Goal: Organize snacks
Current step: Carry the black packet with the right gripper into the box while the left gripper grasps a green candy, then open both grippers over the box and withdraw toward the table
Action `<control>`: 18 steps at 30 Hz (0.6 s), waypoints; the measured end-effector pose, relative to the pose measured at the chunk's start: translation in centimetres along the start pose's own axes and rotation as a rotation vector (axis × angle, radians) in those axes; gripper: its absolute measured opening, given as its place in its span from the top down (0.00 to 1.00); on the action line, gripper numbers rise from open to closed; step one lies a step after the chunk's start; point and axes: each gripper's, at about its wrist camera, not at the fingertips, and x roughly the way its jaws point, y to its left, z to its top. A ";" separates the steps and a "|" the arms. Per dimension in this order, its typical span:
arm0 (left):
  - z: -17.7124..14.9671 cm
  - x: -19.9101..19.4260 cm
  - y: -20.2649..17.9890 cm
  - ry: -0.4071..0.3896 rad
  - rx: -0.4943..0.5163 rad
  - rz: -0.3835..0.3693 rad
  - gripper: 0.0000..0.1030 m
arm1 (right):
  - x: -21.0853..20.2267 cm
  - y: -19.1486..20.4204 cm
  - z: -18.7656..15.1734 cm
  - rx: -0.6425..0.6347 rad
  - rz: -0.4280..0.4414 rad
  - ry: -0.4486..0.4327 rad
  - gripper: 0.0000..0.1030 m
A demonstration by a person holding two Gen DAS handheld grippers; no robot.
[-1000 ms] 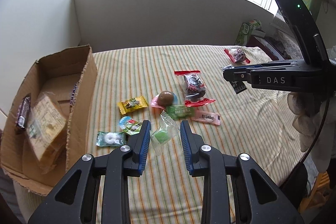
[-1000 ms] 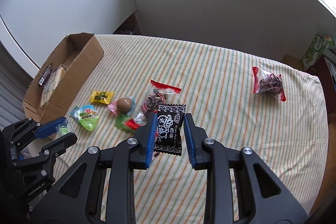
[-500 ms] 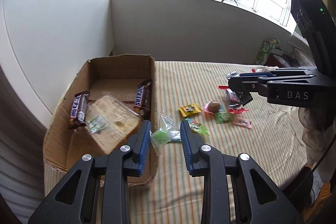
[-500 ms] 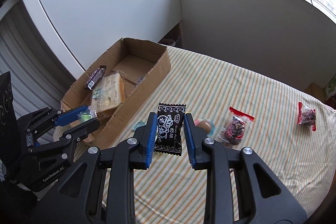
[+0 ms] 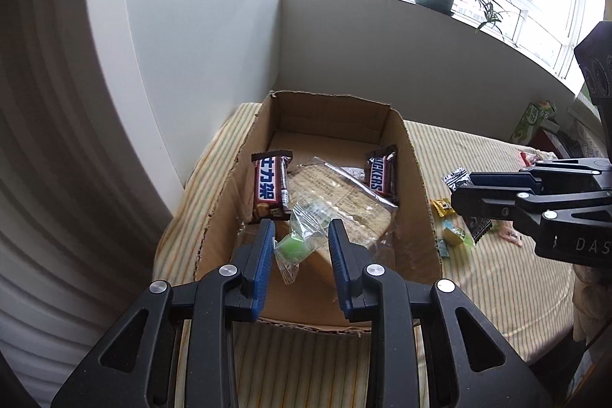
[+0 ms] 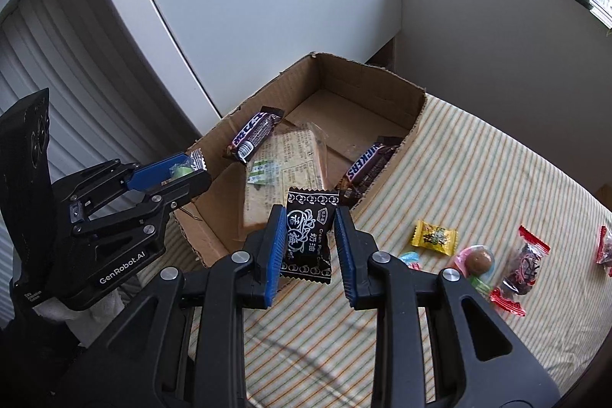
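Left gripper (image 5: 300,247): I have it pinching the green candy (image 5: 293,246) in its clear wrapper, the wrapper's long axis running up and away between the pads.
Where the green candy sits: in the air over the near end of the cardboard box (image 5: 422,205), inside its near rim, above the bread pack (image 5: 336,197).
Right gripper (image 6: 310,239): clamped on the black plum candy (image 6: 308,236), packet upright, long axis along the fingers.
Where the black packet sits: I judge it over the box's near corner, at the wall that faces the striped cloth (image 6: 497,186); not yet clearly over the box floor.
Relation the drop turns on: the box opening lies straight below my left load, while it lies ahead and to the left of my right one. So my left hand is the nearer to a clean release; the right needs to go further in over the wall first.
Risk, as I read it: the two grippers are close together at the same end of the box.
Writing on the black packet: "Cream Plum Candy" with Chinese characters.
Writing in the box: Snickers bar (image 5: 381,174) at the right wall, a second bar (image 5: 269,188) with Chinese lettering at the left wall.
Writing on the rigs: "GenRobot.AI" on the left one, "DAS" on the right.
Still out on the cloth: yellow candy (image 6: 434,238), brown ball (image 6: 478,260), red-ended pack (image 6: 524,266).
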 end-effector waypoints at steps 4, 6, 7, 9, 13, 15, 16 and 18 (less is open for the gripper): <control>0.2 0.4 1.1 0.001 -0.030 0.000 0.73 | 1.1 1.1 0.4 -0.016 0.018 0.018 0.73; 0.4 0.5 1.5 0.000 -0.038 -0.007 0.69 | 1.2 1.3 0.5 -0.018 0.022 0.010 0.65; 0.5 0.6 1.6 0.001 -0.042 -0.005 0.68 | 1.1 1.2 0.5 -0.011 0.022 0.004 0.59; 0.6 0.6 1.9 0.001 -0.052 -0.001 0.63 | 0.7 0.9 0.5 -0.001 0.018 -0.013 0.46; 0.8 0.5 1.9 -0.005 -0.054 -0.004 0.59 | -0.3 0.4 0.3 0.004 0.009 -0.030 0.45; 0.9 0.4 1.8 -0.009 -0.059 -0.005 0.59 | -0.7 0.0 0.1 0.009 0.004 -0.037 0.43; 1.0 0.3 1.7 -0.011 -0.060 -0.009 0.59 | -1.0 -0.2 -0.1 0.013 0.000 -0.041 0.43; 1.0 0.1 1.3 -0.015 -0.055 -0.015 0.59 | -1.6 -0.7 -0.7 0.021 -0.011 -0.047 0.43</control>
